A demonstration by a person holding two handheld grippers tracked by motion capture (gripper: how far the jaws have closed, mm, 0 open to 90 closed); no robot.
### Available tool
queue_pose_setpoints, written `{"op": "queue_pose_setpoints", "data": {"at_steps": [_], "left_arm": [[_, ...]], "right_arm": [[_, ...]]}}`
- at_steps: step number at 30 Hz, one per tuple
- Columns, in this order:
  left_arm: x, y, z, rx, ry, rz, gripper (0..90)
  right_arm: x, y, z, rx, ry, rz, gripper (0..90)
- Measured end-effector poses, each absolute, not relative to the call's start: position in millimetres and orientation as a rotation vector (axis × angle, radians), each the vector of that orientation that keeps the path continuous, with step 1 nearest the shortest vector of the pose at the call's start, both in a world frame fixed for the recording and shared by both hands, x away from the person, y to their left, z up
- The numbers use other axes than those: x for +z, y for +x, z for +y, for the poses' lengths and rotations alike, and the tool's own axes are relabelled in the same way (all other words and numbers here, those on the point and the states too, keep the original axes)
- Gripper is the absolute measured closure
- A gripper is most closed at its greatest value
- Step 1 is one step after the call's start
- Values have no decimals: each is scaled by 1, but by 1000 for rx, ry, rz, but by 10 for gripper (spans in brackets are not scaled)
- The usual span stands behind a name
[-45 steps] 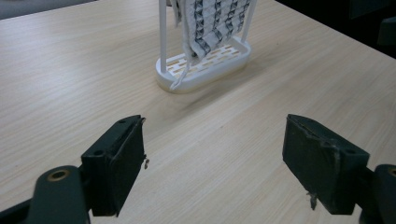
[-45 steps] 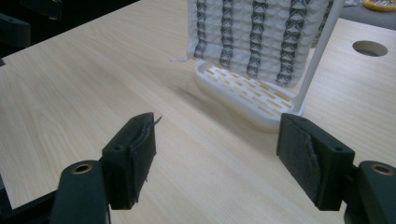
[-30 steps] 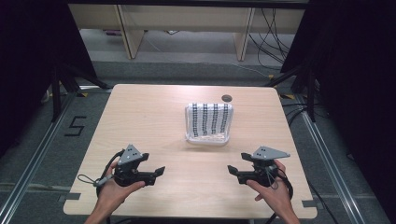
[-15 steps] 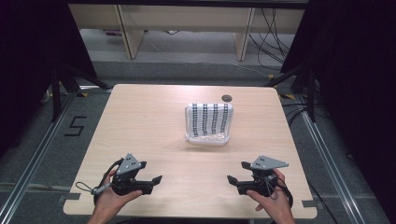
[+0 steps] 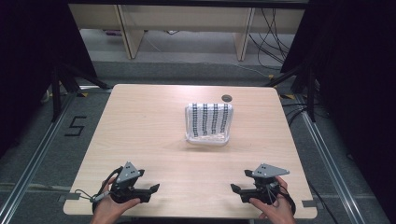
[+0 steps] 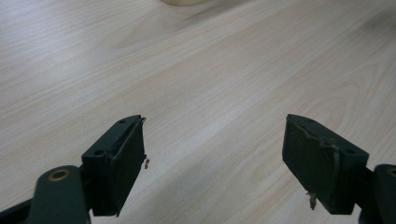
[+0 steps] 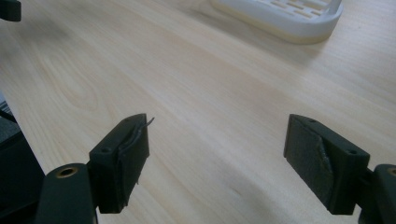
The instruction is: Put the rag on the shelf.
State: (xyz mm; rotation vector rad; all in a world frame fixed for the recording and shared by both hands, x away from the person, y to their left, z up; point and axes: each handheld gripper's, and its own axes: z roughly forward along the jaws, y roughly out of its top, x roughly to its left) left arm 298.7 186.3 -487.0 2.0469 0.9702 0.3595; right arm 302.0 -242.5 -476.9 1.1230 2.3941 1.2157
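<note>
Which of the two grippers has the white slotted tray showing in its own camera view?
The right gripper: its view shows the white slotted tray ahead.

A white tray (image 5: pixel 208 138) with raised, rounded edges is seen lying flat on the far middle part of the table, slightly right of centre. Its floor is covered by a white sheet printed with four dark patterned stripes running from the near edge to the far edge. In the right gripper view, its near white rim (image 7: pixel 285 21) is seen at the top, with pale slots in its floor.
</note>
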Motion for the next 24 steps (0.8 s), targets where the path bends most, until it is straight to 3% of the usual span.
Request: {"op": "queue_pose_setpoints", "data": {"at_steps": [24], "left_arm": [[-498,303,187,361,2085,973,204]], "right_arm": [[-486,303,-247,1184,1134,2408,207]]}}
